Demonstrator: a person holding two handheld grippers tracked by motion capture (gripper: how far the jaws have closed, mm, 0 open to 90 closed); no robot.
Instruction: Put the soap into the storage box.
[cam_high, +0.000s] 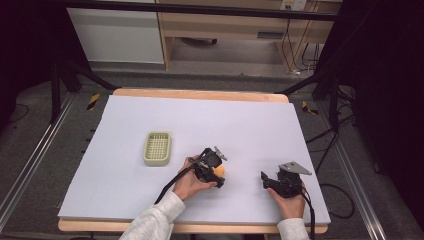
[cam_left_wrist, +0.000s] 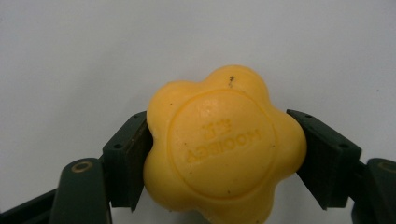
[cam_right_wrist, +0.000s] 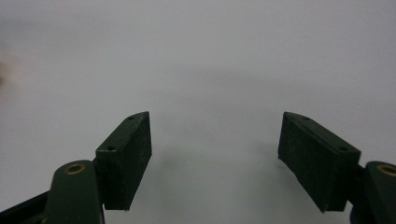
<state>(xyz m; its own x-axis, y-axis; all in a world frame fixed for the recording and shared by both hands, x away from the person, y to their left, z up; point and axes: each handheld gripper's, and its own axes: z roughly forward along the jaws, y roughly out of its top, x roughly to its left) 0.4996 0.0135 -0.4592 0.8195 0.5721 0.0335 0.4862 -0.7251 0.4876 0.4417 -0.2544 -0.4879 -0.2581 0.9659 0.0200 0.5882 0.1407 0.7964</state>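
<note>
A yellow flower-shaped soap (cam_left_wrist: 224, 144) with raised lettering sits between both jaws of my left gripper (cam_left_wrist: 219, 154), which is shut on it just over the white table surface. From the high view the soap (cam_high: 219, 171) peeks out as a small orange-yellow spot at the tip of the left gripper (cam_high: 216, 172), near the table's front middle. My right gripper (cam_right_wrist: 215, 149) stands open with nothing between its jaws, over bare white surface. It shows in the high view as the right gripper (cam_high: 265, 178) at the front right, held by a hand.
A pale green slotted basket (cam_high: 157, 148) stands on the white mat (cam_high: 200, 120) left of the left gripper. The table's wooden front edge (cam_high: 200, 227) runs close under the forearms. Cables trail from both grippers toward the person.
</note>
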